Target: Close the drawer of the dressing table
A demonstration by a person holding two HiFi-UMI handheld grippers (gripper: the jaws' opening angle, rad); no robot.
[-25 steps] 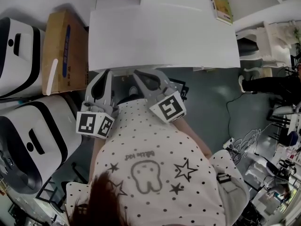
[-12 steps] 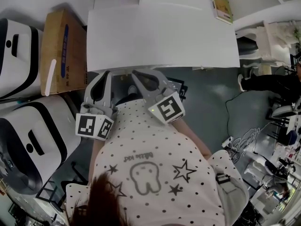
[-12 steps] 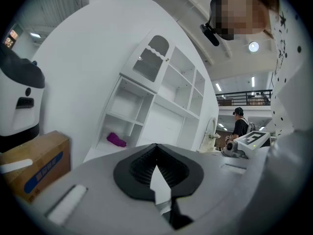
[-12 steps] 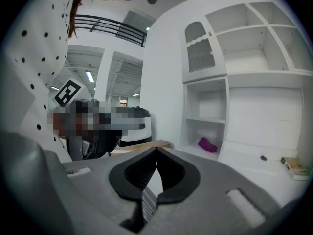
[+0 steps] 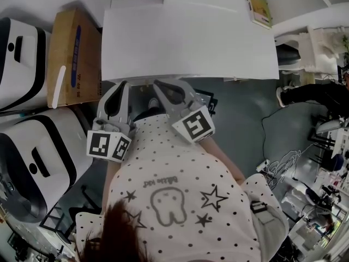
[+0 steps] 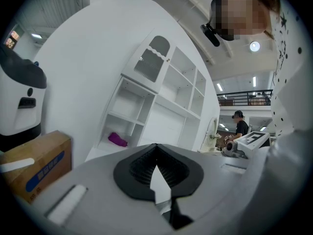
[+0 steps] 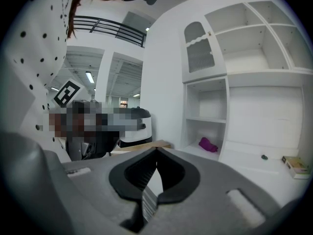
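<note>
The white dressing table (image 5: pixel 191 42) fills the top of the head view, and its shelf unit (image 6: pixel 161 97) rises ahead in the left gripper view. No drawer front shows in any view; the tabletop hides whatever lies under its front edge. My left gripper (image 5: pixel 120 91) and right gripper (image 5: pixel 166 91) reach side by side to that front edge, their tips at or just under it. In the left gripper view the left gripper (image 6: pixel 156 146) has its jaws shut with nothing between them. In the right gripper view the right gripper (image 7: pixel 156 150) is shut and empty too.
A cardboard box (image 5: pixel 73 59) stands left of the table, with two white-and-black machines (image 5: pixel 32 162) beside it. A purple thing (image 7: pixel 208 144) lies on a low shelf and a small book (image 5: pixel 257 9) at the table's back right. Cables and clutter (image 5: pixel 305 179) cover the floor at right.
</note>
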